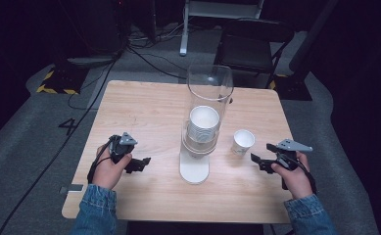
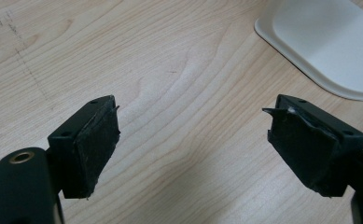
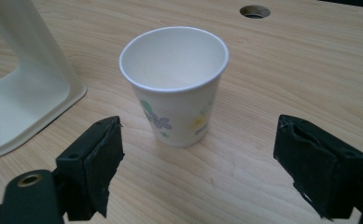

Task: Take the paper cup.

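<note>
A white paper cup (image 1: 242, 141) with a flower print stands upright on the wooden table (image 1: 144, 112), right of the cup dispenser (image 1: 203, 122). In the right gripper view the cup (image 3: 177, 84) stands free just beyond the open jaws, touching neither pad. My right gripper (image 1: 256, 160) sits a little right of and nearer than the cup, with nothing between its jaws (image 3: 195, 163). My left gripper (image 1: 144, 162) rests left of the dispenser's white base (image 1: 194, 170), open over bare wood (image 2: 193, 135). The clear dispenser tube holds a stack of paper cups (image 1: 203, 125).
The dispenser's cream base (image 2: 328, 46) lies ahead and right of the left jaws. A round hole (image 3: 254, 11) in the tabletop lies beyond the cup. A black chair (image 1: 254, 46), cables and stands are on the floor behind the table.
</note>
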`<state>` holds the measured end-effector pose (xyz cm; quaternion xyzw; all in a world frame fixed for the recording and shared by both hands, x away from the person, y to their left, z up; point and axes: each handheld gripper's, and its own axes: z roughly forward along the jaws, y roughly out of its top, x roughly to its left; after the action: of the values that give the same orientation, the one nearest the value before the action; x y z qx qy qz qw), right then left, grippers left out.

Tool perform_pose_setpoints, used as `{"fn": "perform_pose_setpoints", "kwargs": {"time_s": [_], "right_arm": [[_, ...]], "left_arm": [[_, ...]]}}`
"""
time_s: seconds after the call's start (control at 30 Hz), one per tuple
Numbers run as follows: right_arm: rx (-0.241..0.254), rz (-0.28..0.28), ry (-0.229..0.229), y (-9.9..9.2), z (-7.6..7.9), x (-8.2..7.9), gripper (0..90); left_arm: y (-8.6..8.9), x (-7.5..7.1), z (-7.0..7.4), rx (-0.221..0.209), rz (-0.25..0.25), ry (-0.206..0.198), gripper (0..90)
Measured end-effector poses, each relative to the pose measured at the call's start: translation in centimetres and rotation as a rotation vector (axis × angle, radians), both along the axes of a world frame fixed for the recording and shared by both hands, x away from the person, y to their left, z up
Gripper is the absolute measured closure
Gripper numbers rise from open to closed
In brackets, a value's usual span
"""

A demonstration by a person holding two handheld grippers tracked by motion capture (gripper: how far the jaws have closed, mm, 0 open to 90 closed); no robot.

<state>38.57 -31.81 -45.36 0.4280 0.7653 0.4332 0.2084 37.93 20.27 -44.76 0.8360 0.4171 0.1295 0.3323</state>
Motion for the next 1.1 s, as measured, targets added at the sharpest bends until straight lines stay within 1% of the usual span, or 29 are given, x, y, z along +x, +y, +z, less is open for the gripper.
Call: {"fn": "perform_pose_setpoints", "kwargs": {"time_s": [0.07,0.1,0.17,0.2,0.27,0.3,0.33,0.37,0.43,0.47,0.53,0.63,0.73,0.83,0.97,1.07,1.1], "right_arm": [[0.002,-0.017,-0.002,-0.9,0.1,-0.5,16.4],[0.001,-0.024,-0.001,-1.3,0.0,-0.6,16.3],[0.002,-0.040,0.002,-2.0,0.0,-0.9,16.4],[-0.002,-0.044,-0.001,-2.4,-0.1,-1.1,16.4],[0.000,-0.060,0.005,-3.0,-0.1,-1.4,16.3],[-0.007,-0.068,0.007,-3.4,-0.2,-1.5,16.3],[-0.016,-0.080,0.007,-3.7,-0.3,-1.5,16.3],[-0.025,-0.087,0.011,-4.1,-0.4,-1.6,16.3],[-0.028,-0.105,0.029,-4.8,-0.8,-1.6,16.3],[-0.034,-0.110,0.037,-5.1,-1.1,-1.6,16.3],[-0.045,-0.116,0.052,-5.6,-1.5,-1.6,16.3],[-0.054,-0.125,0.068,-6.0,-2.0,-1.5,16.3],[-0.083,-0.138,0.085,-6.2,-2.6,-1.3,16.4],[-0.093,-0.146,0.102,-6.2,-3.2,-1.1,16.4],[-0.090,-0.158,0.100,-6.1,-3.7,-0.9,16.4],[-0.100,-0.155,0.100,-6.0,-4.0,-0.8,16.5],[-0.105,-0.151,0.095,-5.9,-4.0,-0.8,16.5]], "left_arm": [[-0.1,0.1,-0.1,0.000,-0.001,-0.005,16.3],[-0.2,0.1,-0.1,0.000,-0.006,0.000,16.3],[-0.3,0.1,-0.1,0.009,-0.014,0.000,16.3],[-0.4,0.1,-0.1,0.001,-0.012,0.000,16.3],[-0.4,0.0,-0.1,0.002,-0.015,0.002,16.3],[-0.3,0.0,-0.1,0.009,-0.015,-0.002,16.3],[-0.3,0.0,-0.1,0.003,-0.009,0.006,16.3],[-0.2,0.0,-0.1,0.001,-0.014,0.000,16.3],[0.0,0.0,-0.2,0.002,-0.003,0.002,16.3],[0.1,0.0,-0.2,0.014,-0.001,-0.001,16.3],[0.2,0.1,-0.3,0.015,0.002,0.000,16.3],[0.3,0.1,-0.5,0.014,-0.003,0.018,16.3],[0.2,0.0,-0.5,0.011,-0.007,0.021,16.3],[0.2,0.0,-0.4,0.009,-0.004,0.019,16.3],[0.2,0.0,-0.5,0.015,-0.001,0.021,16.3],[0.2,0.0,-0.4,0.022,-0.003,0.010,16.3],[0.2,0.0,-0.3,0.019,-0.008,0.017,16.3]]}}
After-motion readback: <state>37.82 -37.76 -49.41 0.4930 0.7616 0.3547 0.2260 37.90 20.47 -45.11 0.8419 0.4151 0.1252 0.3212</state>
